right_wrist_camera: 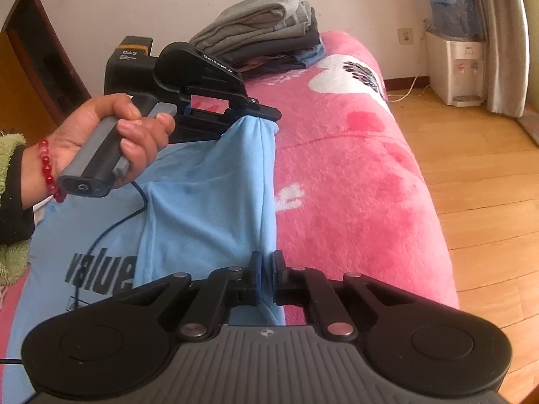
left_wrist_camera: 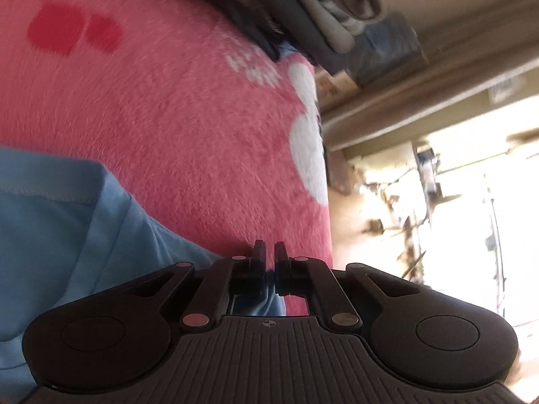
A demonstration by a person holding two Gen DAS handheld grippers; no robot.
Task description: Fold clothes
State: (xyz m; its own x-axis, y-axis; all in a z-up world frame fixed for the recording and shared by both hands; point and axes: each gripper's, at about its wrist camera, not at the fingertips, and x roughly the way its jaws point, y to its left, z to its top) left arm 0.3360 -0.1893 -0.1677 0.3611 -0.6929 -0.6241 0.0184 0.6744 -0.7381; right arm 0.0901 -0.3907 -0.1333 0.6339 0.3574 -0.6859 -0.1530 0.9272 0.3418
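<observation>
Clearly soft and light, the blue shirt point(right_wrist_camera: 202, 202) drapes over the pink bed point(right_wrist_camera: 353, 185), one edge lifted; left tongs point(right_wrist_camera: 266, 111) and right tongs point(right_wrist_camera: 267, 271) pinch that edge, best held near its corners.

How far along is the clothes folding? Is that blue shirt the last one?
Done: a stack of folded clothes sits at the far end of the pink blanket. In hand: the blue shirt, one edge lifted and pinched by both the left tool and the right tool, apparently mid-fold. Left: finishing the folds and stacking it. No other loose clothes are visible, though the views are limited.
</observation>
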